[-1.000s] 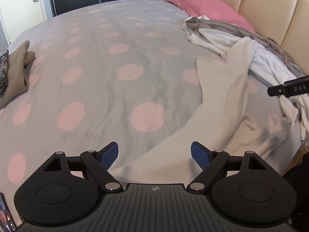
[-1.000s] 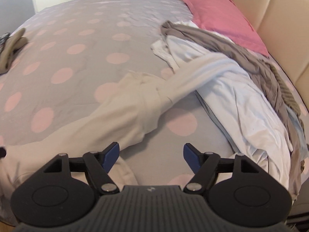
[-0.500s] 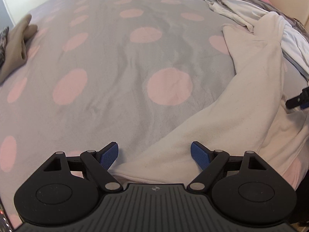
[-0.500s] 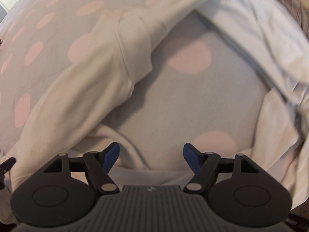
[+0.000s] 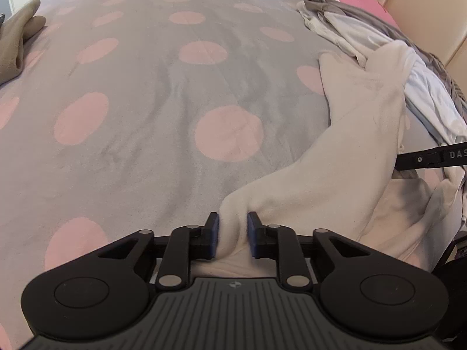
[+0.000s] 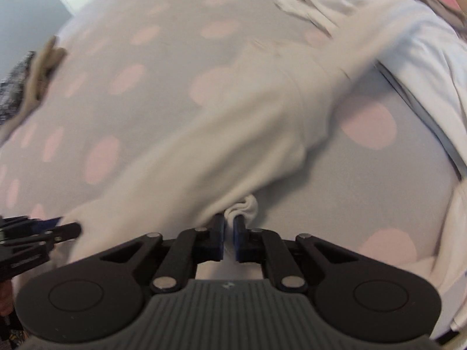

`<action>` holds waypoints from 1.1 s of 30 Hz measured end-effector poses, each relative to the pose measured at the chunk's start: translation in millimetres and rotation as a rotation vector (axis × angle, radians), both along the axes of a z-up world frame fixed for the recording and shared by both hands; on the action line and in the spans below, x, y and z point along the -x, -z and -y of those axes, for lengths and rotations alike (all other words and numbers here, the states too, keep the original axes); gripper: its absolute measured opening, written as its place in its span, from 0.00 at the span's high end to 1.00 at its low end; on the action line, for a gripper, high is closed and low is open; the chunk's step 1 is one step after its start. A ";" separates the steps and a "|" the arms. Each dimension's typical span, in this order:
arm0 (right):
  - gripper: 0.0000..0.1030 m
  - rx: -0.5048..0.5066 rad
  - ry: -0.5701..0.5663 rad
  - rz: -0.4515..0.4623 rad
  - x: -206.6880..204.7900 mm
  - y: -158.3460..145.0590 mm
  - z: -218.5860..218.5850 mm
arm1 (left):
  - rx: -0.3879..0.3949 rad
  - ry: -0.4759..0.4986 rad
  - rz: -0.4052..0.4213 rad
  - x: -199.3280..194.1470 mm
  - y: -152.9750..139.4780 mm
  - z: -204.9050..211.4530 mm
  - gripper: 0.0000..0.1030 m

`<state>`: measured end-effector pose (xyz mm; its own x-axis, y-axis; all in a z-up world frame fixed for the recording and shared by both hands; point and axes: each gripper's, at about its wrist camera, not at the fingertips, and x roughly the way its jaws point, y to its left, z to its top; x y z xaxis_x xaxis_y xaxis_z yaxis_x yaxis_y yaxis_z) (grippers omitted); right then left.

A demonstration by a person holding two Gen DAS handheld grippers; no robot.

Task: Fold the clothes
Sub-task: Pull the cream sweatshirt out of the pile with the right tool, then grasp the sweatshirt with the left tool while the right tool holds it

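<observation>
Now both jaws closing, pinched onto the cream garment [image 5: 335, 157] on the bed [image 5: 131, 134].

Soft even daylight; right view motion-blurred; fisheye-bent edges.

White capital letters "DAS" stand on the black arm of the right hand-held gripper [image 5: 432, 157], where it reaches in from the right edge of the left wrist view, ahead and to the right of the left hand-held gripper [image 5: 232, 234]; the word is cut off there. Lettering on that gripper's body in the right wrist view is too blurred to read.
</observation>
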<state>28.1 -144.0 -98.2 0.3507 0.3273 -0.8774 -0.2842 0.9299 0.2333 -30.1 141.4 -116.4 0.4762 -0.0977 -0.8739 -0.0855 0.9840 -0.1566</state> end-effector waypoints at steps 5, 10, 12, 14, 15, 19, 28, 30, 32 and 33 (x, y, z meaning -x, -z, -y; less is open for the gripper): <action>0.93 -0.019 -0.088 0.085 8.6 -21.1 -23.9 | -0.058 -0.034 0.050 0.3 -16.9 -7.3 0.88; 0.93 -0.027 -0.143 0.147 13.2 -34.5 -37.0 | -0.077 -0.093 0.107 2.4 -38.5 -26.2 0.89; 0.93 -0.013 -0.121 0.143 9.2 -36.2 -38.2 | -0.082 -0.111 0.118 3.4 -44.9 -33.4 0.89; 0.93 0.005 -0.087 0.134 6.6 -35.7 -37.8 | -0.092 -0.128 0.127 4.5 -50.6 -40.1 0.89; 0.92 0.012 -0.058 0.124 5.4 -34.2 -34.8 | -0.095 -0.134 0.128 3.7 -52.1 -42.9 0.89; 0.86 0.010 0.016 0.109 -1.6 -33.0 -23.2 | -0.098 -0.162 0.127 3.9 -54.0 -52.6 0.90; 0.42 0.010 0.030 -0.046 -16.5 -6.0 -26.4 | -0.089 -0.170 0.128 6.7 -52.7 -53.3 0.90; 0.87 0.030 -0.007 -0.043 -12.6 -4.8 -31.1 | -0.085 -0.181 0.140 8.9 -55.7 -55.5 0.89; 0.88 0.007 -0.021 0.001 -8.2 -13.9 -31.9 | -0.082 -0.193 0.153 11.1 -59.4 -58.1 0.89; 0.89 -0.014 -0.023 0.029 -5.9 -20.4 -32.1 | -0.082 -0.199 0.161 12.4 -61.7 -59.8 0.89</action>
